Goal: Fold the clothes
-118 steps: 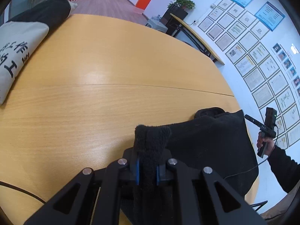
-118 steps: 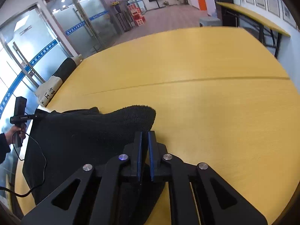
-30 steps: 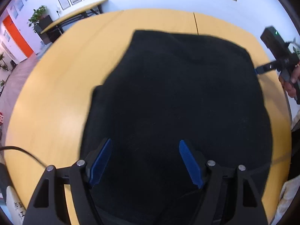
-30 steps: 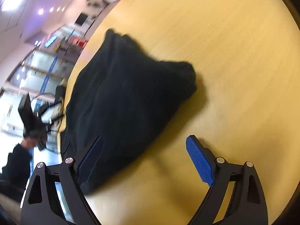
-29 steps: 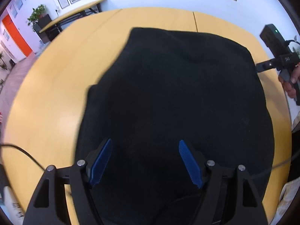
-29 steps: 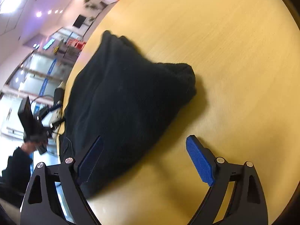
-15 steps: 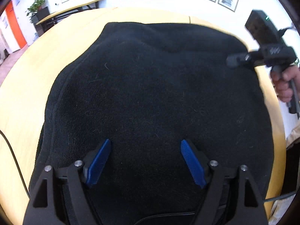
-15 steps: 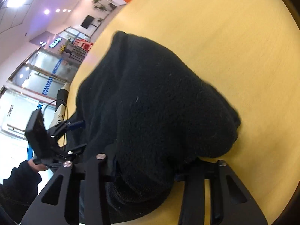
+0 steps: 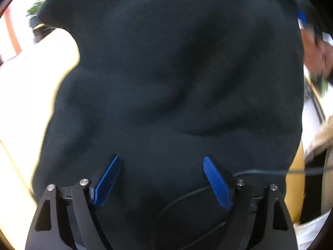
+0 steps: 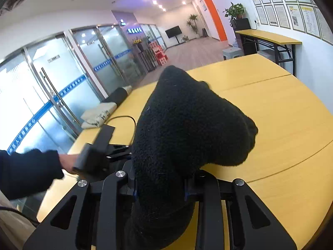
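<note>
The right gripper [image 10: 160, 189] is closing on a thick bunch of the black fleece [image 10: 187, 129]. The cloth fills the gap between its jaws and bulges up and forward past the fingertips, lifted off the table [image 10: 291, 125]. Below the bunch, the yellow wooden top shows bare out to the far and right edges, with seams crossing it.

The left gripper [image 9: 160, 179] has its jaws spread wide and opening further. Its blue pads [image 9: 107, 180] stand apart over the fleece [image 9: 177, 73] and press on nothing; whether they touch the cloth beneath cannot be told. In the left wrist view the dark fabric fills nearly everything, blurred, with soft folds across its middle. A strip of tabletop [image 9: 295, 187] shows at the right, and a thin black cable [image 9: 270, 171] runs across the cloth near the right pad.

In the right wrist view, a hand [image 10: 67, 162] in a dark sleeve [image 10: 27, 173] holds the left tool at the near left edge. A folded pale cloth [image 10: 100, 114] lies at the far left edge, with a cable [image 10: 124, 117] looping beside it.
</note>
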`<state>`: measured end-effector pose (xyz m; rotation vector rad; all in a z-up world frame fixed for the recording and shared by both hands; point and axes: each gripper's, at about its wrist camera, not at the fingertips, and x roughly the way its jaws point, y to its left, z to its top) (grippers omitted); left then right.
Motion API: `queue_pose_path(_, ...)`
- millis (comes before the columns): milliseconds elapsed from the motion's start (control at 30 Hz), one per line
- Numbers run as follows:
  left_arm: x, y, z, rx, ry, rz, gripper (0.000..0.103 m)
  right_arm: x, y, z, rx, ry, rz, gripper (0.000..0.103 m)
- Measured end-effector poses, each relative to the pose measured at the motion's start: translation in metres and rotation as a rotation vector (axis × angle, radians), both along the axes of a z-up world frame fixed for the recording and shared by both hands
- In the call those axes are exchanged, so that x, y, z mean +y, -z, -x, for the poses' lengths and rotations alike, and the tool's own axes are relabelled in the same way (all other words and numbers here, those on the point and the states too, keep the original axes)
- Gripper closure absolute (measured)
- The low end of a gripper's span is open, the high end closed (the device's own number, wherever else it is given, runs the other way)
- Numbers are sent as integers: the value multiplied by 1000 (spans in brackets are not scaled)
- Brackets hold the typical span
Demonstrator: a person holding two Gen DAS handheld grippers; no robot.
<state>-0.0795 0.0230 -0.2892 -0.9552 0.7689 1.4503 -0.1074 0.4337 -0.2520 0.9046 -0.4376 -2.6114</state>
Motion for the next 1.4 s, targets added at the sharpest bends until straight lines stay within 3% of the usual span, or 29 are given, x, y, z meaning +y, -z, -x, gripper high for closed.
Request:
queue_pose_path(67, 10, 11, -8, 28, 42, 14, 11, -2, 7, 0, -9, -10, 20, 76)
queue_pose_path(167, 19, 15, 2, -27, -6, -16, 9, -15, 2, 12, 7, -64, 37, 75)
queue_pose_path(267, 24, 19, 3, -18, -39, -35, 7, 3, -1, -29, 21, -167, 54, 75)
queue_pose_path(433, 26, 23, 1, 10, -66, -60, 4, -21, 32, -73, -35, -357, -123, 75)
queue_pose_path(567, 17, 15, 4, 23, -135, -38, 8, -18, 41, -81, -53, -323, -101, 75)
queue_pose_path(667, -26, -11, -5, 34, -206, -42, 12, -22, 34, -69, -22, -298, -80, 75)
queue_pose_path(800, -141, -81, -35, 55, -398, -23, 12, -40, 25, -64, 53, -340, -46, 76)
queue_pose_path(867, -219, -113, -50, 76, -516, 16, 12, -46, 27, -55, 71, -376, -27, 76)
queue_pose_path(933, -267, -154, -64, 150, -615, 81, 12, -57, 35, -55, 70, -412, -12, 76)
queue_pose_path(1000, -274, -168, -85, 242, -612, 195, 12, -68, 43, -57, 62, -448, 0, 76)
queue_pose_path(1067, -265, -161, -98, 299, -572, 261, 12, -76, 51, -64, 53, -488, 11, 76)
queue_pose_path(1167, -217, -130, -79, 273, -494, 213, 12, -95, 59, -65, 46, -538, 10, 76)
queue_pose_path(1300, -113, -28, -93, 206, -303, 138, 12, -104, 56, -54, 0, -529, 41, 77)
queue_pose_path(1400, -95, 18, -93, 175, -242, 129, 15, -109, 40, -29, -13, -496, 71, 78)
